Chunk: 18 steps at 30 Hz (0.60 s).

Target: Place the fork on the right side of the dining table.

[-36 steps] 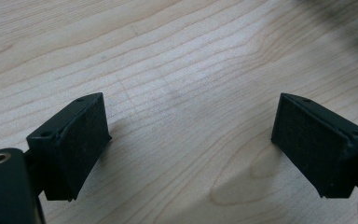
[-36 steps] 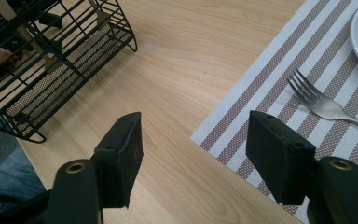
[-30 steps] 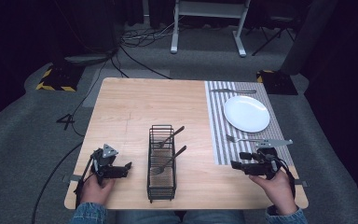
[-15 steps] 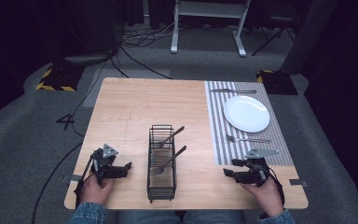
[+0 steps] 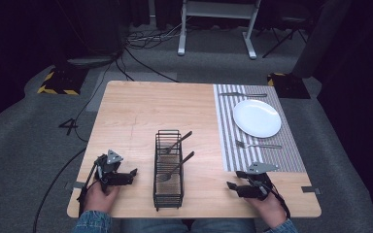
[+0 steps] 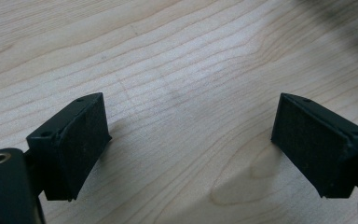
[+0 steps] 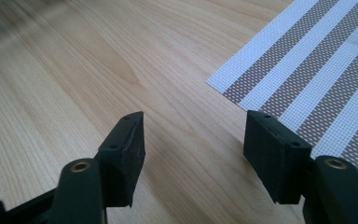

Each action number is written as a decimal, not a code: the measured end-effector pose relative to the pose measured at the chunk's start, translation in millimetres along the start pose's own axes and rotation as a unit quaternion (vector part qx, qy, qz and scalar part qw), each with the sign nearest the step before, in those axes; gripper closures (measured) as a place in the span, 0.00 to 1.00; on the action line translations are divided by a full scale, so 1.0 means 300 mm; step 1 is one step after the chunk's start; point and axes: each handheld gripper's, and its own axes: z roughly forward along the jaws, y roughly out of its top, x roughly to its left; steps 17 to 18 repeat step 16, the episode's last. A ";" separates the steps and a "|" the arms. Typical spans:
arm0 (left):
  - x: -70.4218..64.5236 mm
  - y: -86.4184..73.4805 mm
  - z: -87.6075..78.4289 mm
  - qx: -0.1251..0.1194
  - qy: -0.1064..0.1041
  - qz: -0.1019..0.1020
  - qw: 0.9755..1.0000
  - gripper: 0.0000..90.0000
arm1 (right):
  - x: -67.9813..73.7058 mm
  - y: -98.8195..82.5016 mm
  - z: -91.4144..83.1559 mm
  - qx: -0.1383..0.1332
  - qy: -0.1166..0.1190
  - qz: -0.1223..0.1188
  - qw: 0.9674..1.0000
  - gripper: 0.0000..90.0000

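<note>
Left gripper [image 5: 126,175] rests near the front left corner of the table [image 5: 145,116], jaws spread wide over bare wood, nothing between them; right gripper [image 5: 234,187] sits near the front edge just off the front corner of the striped placemat [image 5: 226,126], jaws likewise apart and empty. Black wire basket [image 5: 168,170] stands between the two at the front middle, holding two utensils that lean toward the right. White plate [image 5: 256,118] lies on the placemat along the right edge, a fork [image 5: 257,144] just in front of it and a knife [image 5: 243,94] behind it at the far edge.
</note>
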 end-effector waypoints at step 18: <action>0.000 0.000 0.000 0.000 0.000 0.000 1.000 0.12 | 0.012 -0.019 0.020 -0.005 -0.012 -0.048 0.999 0.16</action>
